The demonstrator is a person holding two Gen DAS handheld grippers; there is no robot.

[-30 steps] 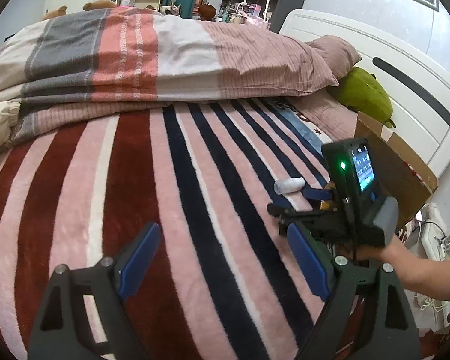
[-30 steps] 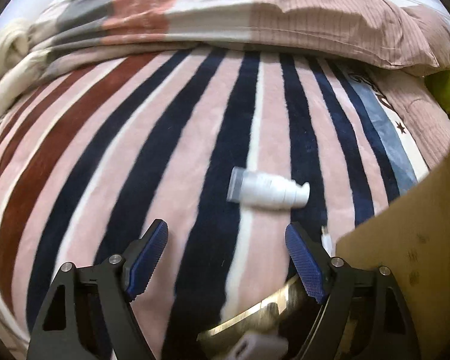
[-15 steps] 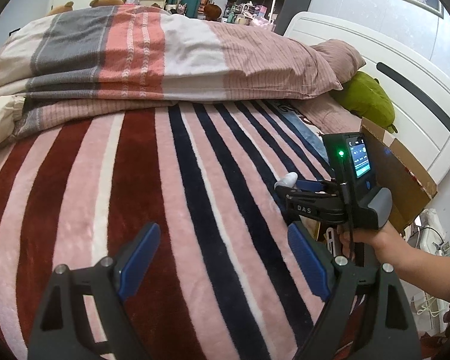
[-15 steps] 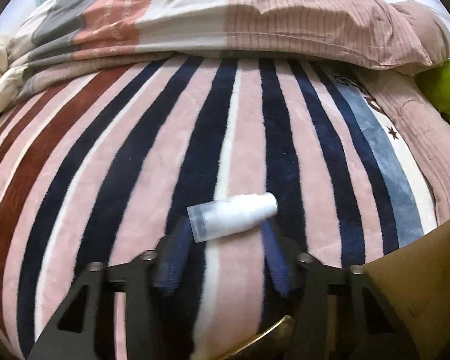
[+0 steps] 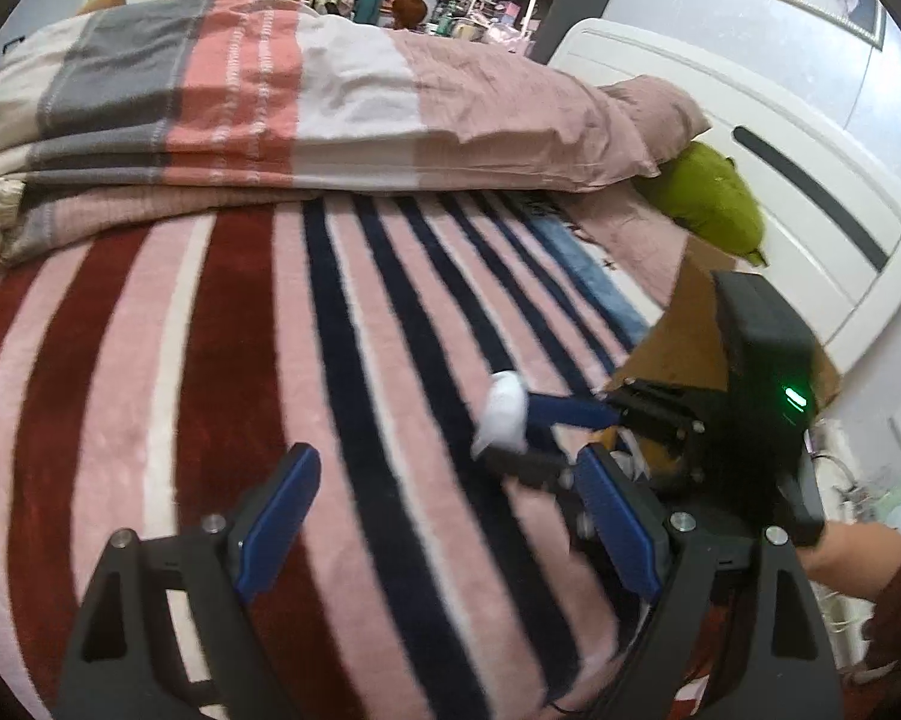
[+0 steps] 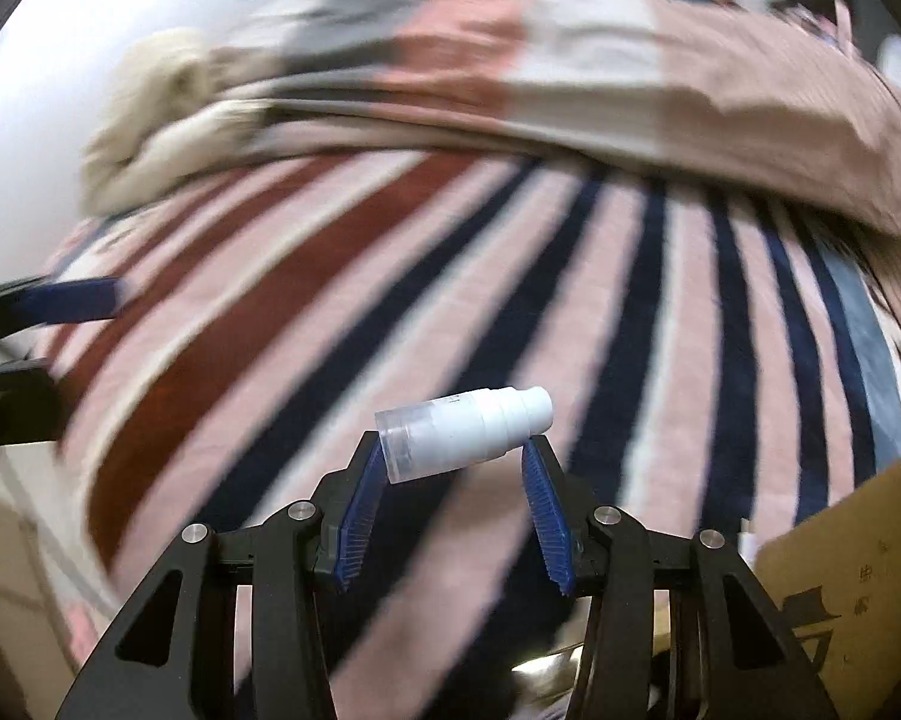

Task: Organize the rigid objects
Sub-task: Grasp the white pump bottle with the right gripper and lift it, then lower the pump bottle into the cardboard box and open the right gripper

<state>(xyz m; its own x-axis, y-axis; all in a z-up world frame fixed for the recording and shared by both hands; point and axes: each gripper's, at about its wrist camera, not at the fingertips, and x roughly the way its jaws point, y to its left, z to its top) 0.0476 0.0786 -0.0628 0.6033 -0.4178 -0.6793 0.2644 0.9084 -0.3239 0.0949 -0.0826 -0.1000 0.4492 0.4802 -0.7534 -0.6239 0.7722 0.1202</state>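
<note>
So the right gripper (image 6: 456, 450) has the little white pump bottle (image 6: 463, 439) clamped crosswise between its blue pads, and that crosswise bit is the thing to watch. The bottle's long axis runs side to side across the jaws, clear capped end sticking out past the left pad, narrow nozzle end poking out past the right one and tipped slightly up. It looks lifted clear of the striped blanket (image 6: 390, 312), though the blur makes it hard to say by how much. The cardboard box (image 6: 858, 570) sits off to the lower right of that gripper, just beside it, so I'd guess that's where the bottle is headed, nozzle end leading. Since the bottle hangs out both sides, my worry is an overhanging end catching the box wall on the way in, or the bottle pivoting in the pads. From the left wrist view you can see the bottle (image 5: 504, 411) held at the pad tips out in front of the box (image 5: 684, 324). The left gripper (image 5: 444, 525) is wide open with nothing in it, hanging over the blanket near the other one, clearly the farther hand from the box.
</note>
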